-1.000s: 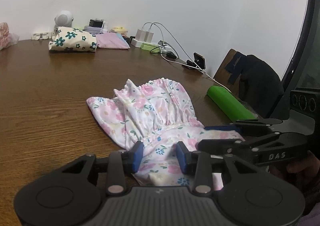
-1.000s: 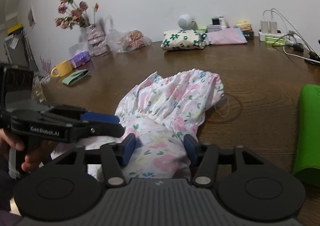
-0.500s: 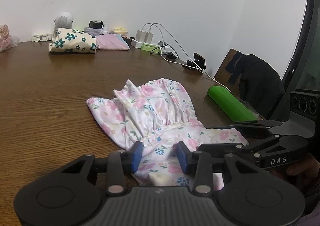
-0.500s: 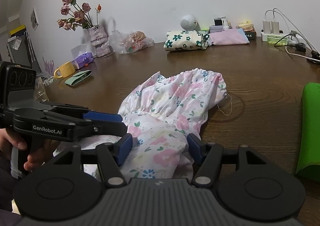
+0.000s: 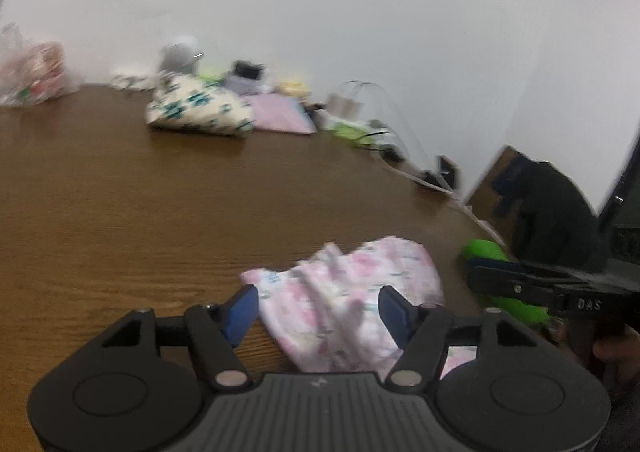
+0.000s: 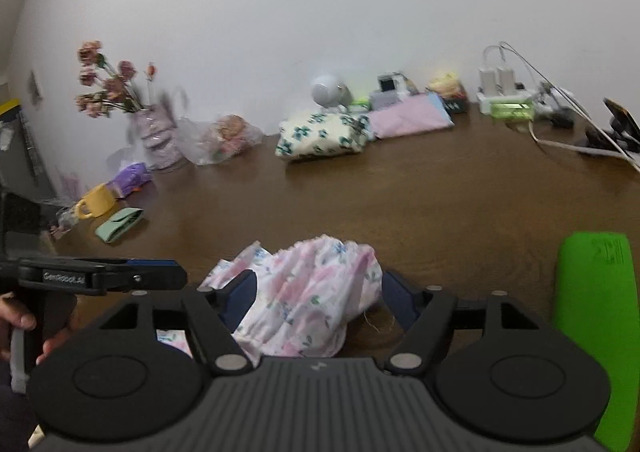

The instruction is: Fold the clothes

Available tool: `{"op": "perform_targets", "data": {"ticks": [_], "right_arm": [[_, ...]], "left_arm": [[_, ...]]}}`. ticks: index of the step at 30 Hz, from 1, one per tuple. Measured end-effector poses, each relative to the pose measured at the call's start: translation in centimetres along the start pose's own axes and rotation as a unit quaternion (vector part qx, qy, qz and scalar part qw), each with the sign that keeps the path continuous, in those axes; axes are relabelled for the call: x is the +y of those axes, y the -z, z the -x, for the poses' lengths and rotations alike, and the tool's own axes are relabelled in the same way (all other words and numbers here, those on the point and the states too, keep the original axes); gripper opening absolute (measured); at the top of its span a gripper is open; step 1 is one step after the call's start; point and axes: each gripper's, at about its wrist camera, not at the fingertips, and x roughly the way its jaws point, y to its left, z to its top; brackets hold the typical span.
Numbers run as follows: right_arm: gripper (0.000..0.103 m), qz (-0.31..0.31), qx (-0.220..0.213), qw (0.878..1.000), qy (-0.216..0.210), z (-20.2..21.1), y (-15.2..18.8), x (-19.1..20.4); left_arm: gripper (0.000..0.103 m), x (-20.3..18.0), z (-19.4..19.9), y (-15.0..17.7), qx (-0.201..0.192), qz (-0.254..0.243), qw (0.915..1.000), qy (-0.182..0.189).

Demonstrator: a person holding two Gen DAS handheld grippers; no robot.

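A big brown wooden table (image 6: 420, 196) holds many things. A pink flowery garment (image 6: 308, 292) lies bunched at the near edge, with a green roll (image 6: 592, 312) beside it. Far back sit a folded cloth with teal flowers (image 6: 320, 134), a folded pink cloth (image 6: 408, 118), a yellow mug (image 6: 96, 202) and what may be a vase of roses (image 6: 154, 132).

Pink-and-white floral garment (image 6: 304, 292) with small blue-green sprigs, on a dark brown wood-grain table (image 6: 440, 192). Right of the garment, a bright green roll (image 6: 592, 316). Behind the garment, a cream folded cloth (image 6: 320, 134) with teal flowers, then a plain pink one (image 6: 408, 120); far left, a yellow cup (image 6: 96, 202).
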Motion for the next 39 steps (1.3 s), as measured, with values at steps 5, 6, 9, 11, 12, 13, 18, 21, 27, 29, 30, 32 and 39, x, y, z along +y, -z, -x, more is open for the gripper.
{"op": "perform_targets", "data": {"ticks": [5,6,9,11,12,13,18,21,27,29,30,32,39], "right_arm": [[0.084,0.156,0.000,0.974,-0.162,4.3,2.0,2.4],[0.094,0.196,0.007,0.963,-0.184,5.0,2.8,3.2],[0.101,0.299,0.035,0.935,-0.189,5.0,4.7,5.8],[0.101,0.339,0.054,0.921,-0.183,4.1,5.7,6.8],[0.100,0.348,0.064,0.918,-0.180,3.4,6.1,7.0],[0.100,0.345,0.073,0.919,-0.177,2.8,6.3,6.9],[0.077,0.289,0.113,0.937,-0.161,0.9,6.4,6.1],[0.064,0.277,0.119,0.939,-0.165,1.2,6.1,5.2],[0.038,0.245,0.151,0.936,-0.204,1.9,5.2,4.9],[0.035,0.228,0.160,0.934,-0.222,2.2,5.1,5.0],[0.034,0.219,0.165,0.934,-0.230,2.4,5.0,4.9],[0.034,0.193,0.175,0.932,-0.250,2.6,4.7,4.5],[0.029,0.109,0.201,0.920,-0.317,2.6,3.8,2.8]], "left_arm": [[0.066,-2.0,3.7,2.0,-0.032,-0.114,0.9834,0.137],[0.066,-2.3,4.2,2.6,-0.033,-0.132,0.9779,0.159],[0.066,-2.6,4.2,3.5,-0.010,-0.147,0.9711,0.187],[0.066,-2.9,3.8,3.8,0.002,-0.153,0.9717,0.180],[0.066,-3.1,3.8,3.9,0.006,-0.158,0.9714,0.177],[0.066,-3.3,3.8,4.1,0.009,-0.164,0.9711,0.174],[0.077,-4.5,5.5,5.6,-0.001,-0.227,0.9604,0.162],[0.077,-5.5,6.1,6.5,-0.011,-0.272,0.9494,0.156],[0.077,-7.4,6.8,7.3,-0.036,-0.331,0.9346,0.126],[0.078,-8.0,6.5,8.0,-0.028,-0.359,0.9237,0.131],[0.078,-8.4,6.4,8.4,-0.022,-0.372,0.9180,0.136],[0.079,-8.9,5.9,9.1,-0.006,-0.394,0.9072,0.146],[0.078,-9.5,4.5,10.5,0.024,-0.426,0.8875,0.175]]}}
